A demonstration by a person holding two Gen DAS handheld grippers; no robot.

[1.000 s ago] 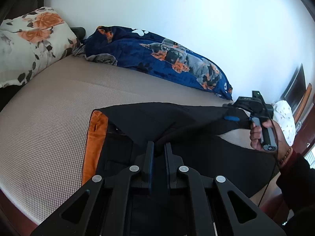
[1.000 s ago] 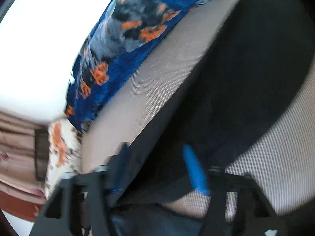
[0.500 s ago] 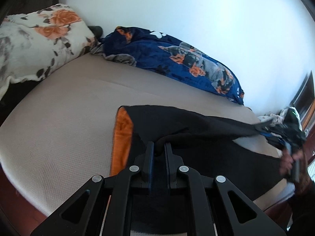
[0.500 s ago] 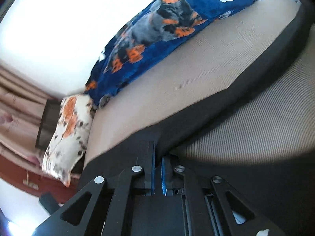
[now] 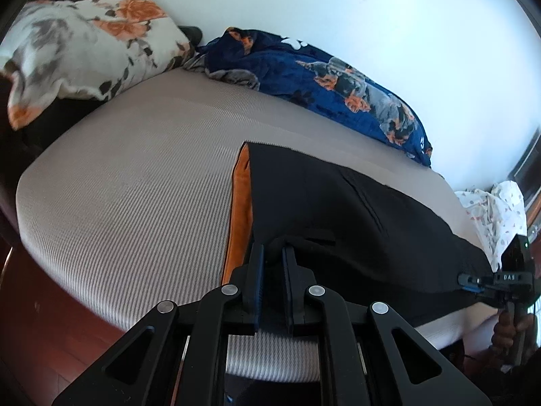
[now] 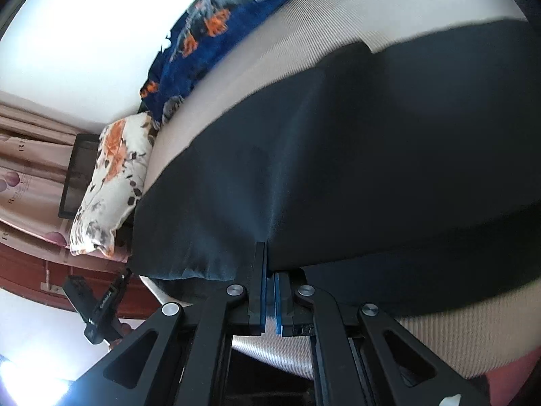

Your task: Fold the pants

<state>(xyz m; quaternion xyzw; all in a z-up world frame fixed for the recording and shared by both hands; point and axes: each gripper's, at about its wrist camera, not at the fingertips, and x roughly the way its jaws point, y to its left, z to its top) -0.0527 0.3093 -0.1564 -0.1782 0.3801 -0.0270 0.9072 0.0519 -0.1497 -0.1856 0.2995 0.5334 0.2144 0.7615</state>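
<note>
Black pants (image 5: 338, 216) lie stretched across bed (image 5: 135, 203). Left tongs (image 5: 272, 257) clamped on waist end. Right tongs (image 6: 269, 264) clamped on leg end. Cloth soft, light, floppy; sags if let loose. Best hold: edges and corners, pull flat.

Pants (image 5: 338, 209) on bed (image 5: 135, 203), blanket (image 5: 321, 84) behind.
</note>
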